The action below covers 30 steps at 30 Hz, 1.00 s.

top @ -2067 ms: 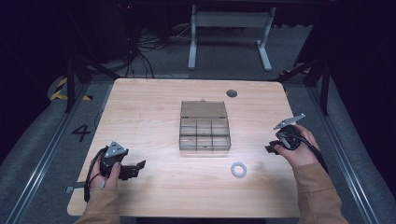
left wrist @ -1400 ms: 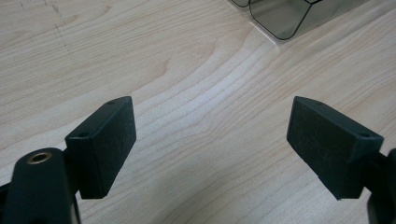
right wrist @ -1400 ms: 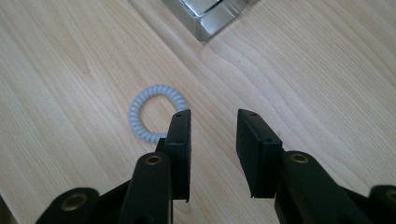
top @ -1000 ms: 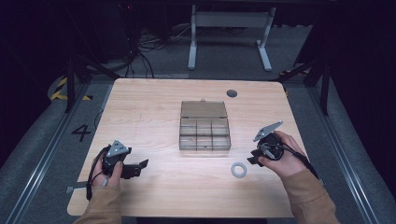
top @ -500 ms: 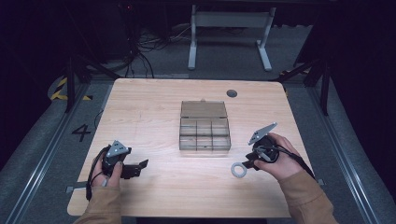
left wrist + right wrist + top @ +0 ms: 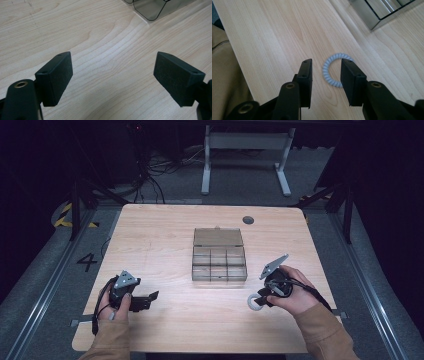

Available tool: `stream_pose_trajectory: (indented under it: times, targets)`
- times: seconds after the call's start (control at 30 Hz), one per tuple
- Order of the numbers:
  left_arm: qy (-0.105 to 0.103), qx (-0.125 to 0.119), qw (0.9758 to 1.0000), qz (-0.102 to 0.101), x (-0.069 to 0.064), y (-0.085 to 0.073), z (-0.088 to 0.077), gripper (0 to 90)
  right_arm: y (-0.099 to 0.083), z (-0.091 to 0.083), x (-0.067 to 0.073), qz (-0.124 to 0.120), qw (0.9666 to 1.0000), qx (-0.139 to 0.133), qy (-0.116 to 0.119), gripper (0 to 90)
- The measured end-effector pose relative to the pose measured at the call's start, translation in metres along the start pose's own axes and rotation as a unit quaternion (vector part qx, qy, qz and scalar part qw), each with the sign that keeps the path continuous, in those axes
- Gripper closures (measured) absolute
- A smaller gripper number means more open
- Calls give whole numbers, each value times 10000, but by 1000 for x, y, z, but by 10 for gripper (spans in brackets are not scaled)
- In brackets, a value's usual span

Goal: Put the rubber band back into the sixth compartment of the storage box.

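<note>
The wooden table [image 6: 165, 240] holds a clear box [image 6: 219, 256]. At its 5 o'clock lies a coiled ring [image 6: 332, 72], between the right gripper [image 6: 326, 75]'s just-opening jaws. The left gripper [image 6: 112, 75] gapes wide.

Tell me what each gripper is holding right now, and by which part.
Nothing is held. The right gripper has open jaws over the pale blue coil ring lying on the table, not pressing it. The left gripper is open over bare wood.

a pale blue-grey spiral coil ring [image 6: 331, 71] lies flat on the light wooden table [image 6: 160, 235] — a closed loop with a ribbed surface and an open centre. in the high view it sits at about five o'clock from the table's middle — near the front edge.
</note>
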<state>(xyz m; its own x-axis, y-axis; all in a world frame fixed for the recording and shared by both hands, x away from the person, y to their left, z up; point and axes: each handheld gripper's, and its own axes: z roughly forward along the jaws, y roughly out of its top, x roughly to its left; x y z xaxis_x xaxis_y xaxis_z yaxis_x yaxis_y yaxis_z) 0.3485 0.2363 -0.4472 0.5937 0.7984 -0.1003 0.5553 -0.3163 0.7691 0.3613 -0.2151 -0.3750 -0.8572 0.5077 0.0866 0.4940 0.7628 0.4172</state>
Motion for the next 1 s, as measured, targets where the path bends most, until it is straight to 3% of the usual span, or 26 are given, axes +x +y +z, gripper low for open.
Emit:
stream_pose_trajectory:
  times: [0.4,0.77,1.0]
  targets:
    - [5,3,10000,2,0,0,0,165,5,17,5,-276,9993,207,112,624]
    - [-1,-9,10000,2,0,0,0,165,3,37,0,-239,9970,729,-56,673]
    - [4,-7,10000,2,0,0,0,165,2,44,-2,-253,9960,857,-20,690]
